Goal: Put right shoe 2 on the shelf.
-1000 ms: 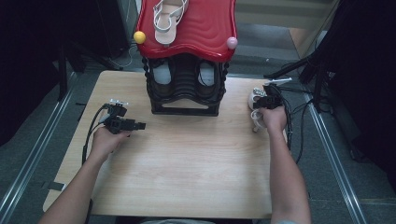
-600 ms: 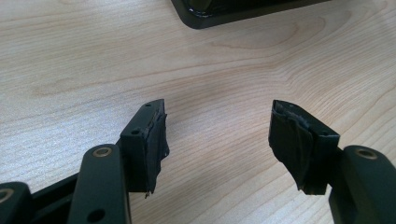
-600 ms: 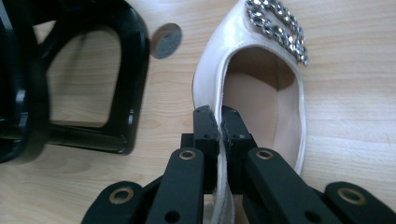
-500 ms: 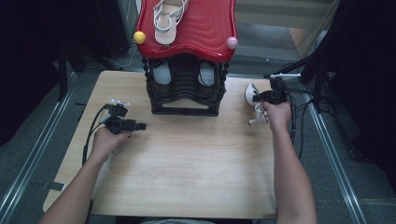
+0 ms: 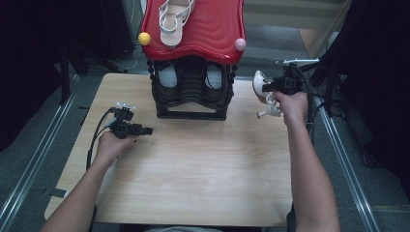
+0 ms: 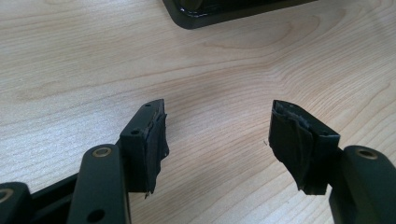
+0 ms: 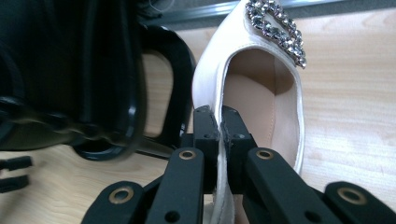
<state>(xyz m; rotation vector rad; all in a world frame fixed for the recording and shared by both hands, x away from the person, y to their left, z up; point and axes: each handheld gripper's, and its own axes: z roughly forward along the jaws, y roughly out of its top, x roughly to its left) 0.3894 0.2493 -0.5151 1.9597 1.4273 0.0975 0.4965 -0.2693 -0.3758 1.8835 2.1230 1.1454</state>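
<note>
My right tool point(image 5: 271, 87) is clamping the side wall of the white shoe point(image 5: 261, 85), now lifted off the worktop point(image 5: 203, 164) beside the black rack point(image 5: 192, 92), so shelving it looks next. My left tool point(image 5: 145, 130) is resting open and empty on the worktop.

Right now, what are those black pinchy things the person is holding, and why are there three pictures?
They are hand-held grippers, like big tweezers. One picture looks down from above the wooden table. The other two come from small cameras riding on each gripper. The left gripper rests open over bare wood, holding nothing. The right gripper pinches the side wall of a white shoe with a sparkly buckle, lifted beside the black shoe rack. The rack's red top carries a pale sandal.
</note>
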